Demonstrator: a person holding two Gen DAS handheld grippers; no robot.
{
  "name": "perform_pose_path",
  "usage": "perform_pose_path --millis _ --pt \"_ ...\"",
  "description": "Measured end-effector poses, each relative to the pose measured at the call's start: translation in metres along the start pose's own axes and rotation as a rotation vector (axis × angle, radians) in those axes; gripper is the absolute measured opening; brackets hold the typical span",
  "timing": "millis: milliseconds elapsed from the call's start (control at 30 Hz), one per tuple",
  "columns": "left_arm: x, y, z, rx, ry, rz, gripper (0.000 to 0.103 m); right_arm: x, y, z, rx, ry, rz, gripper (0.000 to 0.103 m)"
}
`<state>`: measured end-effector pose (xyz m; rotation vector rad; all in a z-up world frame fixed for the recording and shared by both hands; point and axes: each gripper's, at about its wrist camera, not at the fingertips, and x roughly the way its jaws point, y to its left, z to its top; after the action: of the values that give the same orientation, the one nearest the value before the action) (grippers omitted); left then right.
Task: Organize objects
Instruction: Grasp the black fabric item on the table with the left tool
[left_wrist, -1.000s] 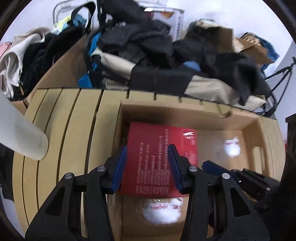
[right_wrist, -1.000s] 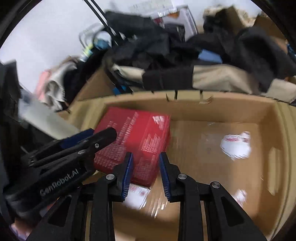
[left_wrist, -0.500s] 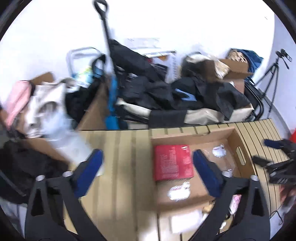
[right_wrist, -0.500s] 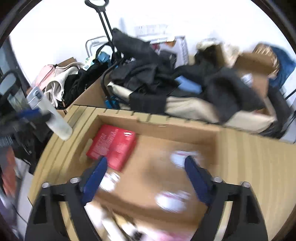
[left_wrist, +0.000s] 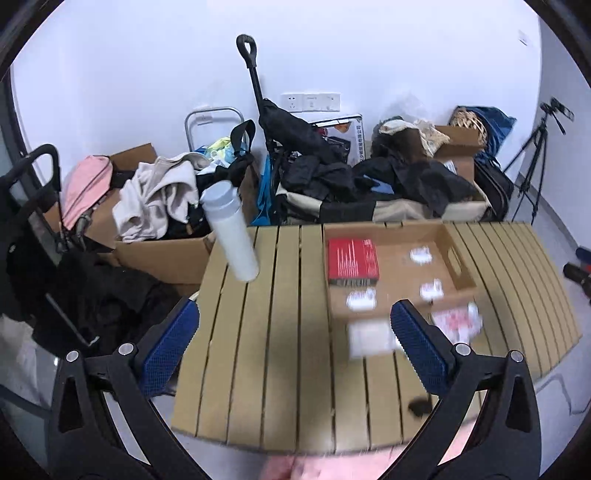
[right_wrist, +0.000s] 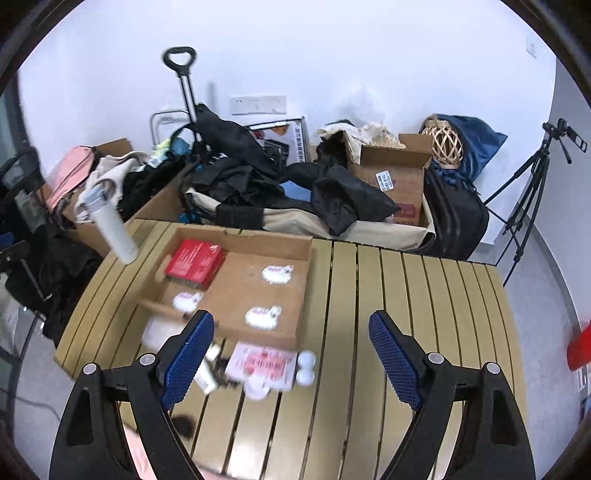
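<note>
- I'm holding left claw wide open, gripping nothing
- Right claw also gaping, empty
- Red box is lying in the carton on the tabletop

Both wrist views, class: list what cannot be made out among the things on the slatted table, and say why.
- Left wrist view: the white item before the cardboard tray is blurred; its kind is unreadable.
- Left wrist view: print on the red box is too small.
- Right wrist view: the left finger hides part of the small items beside the pink packet.
</note>
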<state>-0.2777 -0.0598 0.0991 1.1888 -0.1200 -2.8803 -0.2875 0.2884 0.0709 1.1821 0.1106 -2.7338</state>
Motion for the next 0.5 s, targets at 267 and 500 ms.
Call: perform_pose_path --millis 267,500 --pt "-0.071 -0.028 -0.140 0.118 -0.104 -0.032 0.103 -0.074 0.043 -0.136 0.005 -0.134 0.011 0.089" --pt "-0.092 -0.054 -0.215 0.108 -0.104 -0.108 0.103 -0.089 0.081 -0.233 0.070 -0.210 0.020 0.089"
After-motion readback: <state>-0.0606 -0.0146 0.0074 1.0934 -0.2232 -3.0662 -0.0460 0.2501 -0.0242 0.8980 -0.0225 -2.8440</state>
